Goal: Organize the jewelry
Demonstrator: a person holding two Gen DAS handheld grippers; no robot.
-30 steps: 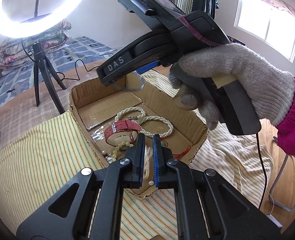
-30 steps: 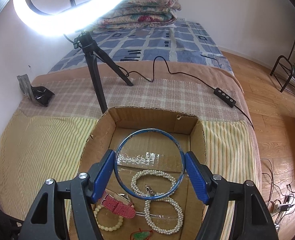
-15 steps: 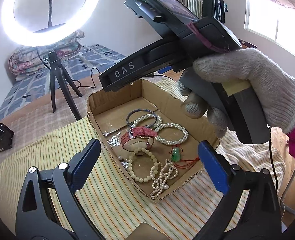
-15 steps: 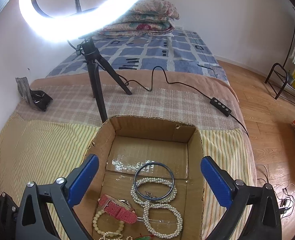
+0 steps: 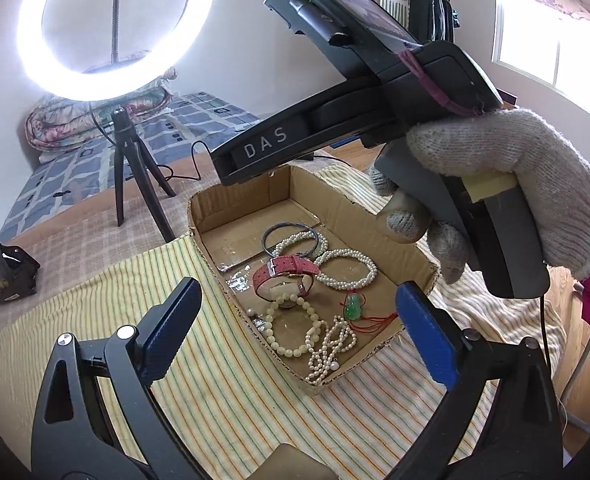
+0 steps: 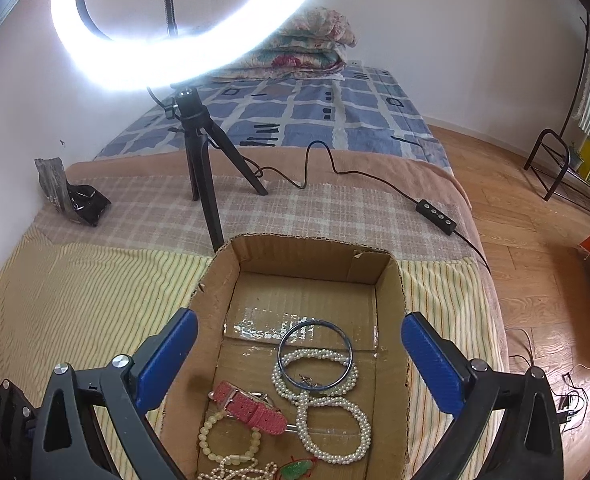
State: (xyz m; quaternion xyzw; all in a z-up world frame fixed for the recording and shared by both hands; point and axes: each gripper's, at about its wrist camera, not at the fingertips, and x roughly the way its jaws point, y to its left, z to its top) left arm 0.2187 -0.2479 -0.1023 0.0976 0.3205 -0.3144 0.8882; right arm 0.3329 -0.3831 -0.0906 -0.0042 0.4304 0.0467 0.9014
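A shallow cardboard box (image 5: 425, 271) (image 6: 219, 276) on the striped cloth holds the jewelry. Inside lie a dark blue bangle (image 6: 315, 355) (image 5: 291, 237), two white pearl bracelets (image 6: 337, 428) (image 5: 349, 269), a red watch (image 5: 285, 274) (image 6: 251, 404), a cream bead bracelet (image 5: 291, 328) (image 6: 227, 438), a pearl strand (image 5: 331, 348) and a green pendant on red cord (image 5: 353, 306). My left gripper (image 5: 295, 330) is open and empty, above the box's near end. My right gripper (image 6: 299, 360) is open and empty above the box; its body and gloved hand (image 5: 507, 188) show in the left wrist view.
A ring light (image 6: 175, 32) on a black tripod (image 6: 203, 168) stands just behind the box, its cable and controller (image 6: 435, 212) trailing right. A black bag (image 6: 79, 200) lies at the left. The bed edge and wooden floor (image 6: 535, 248) lie to the right.
My right gripper opened and let the blue bangle drop into the box, then rose. My left gripper opened, releasing the pearl strand, and pulled back.
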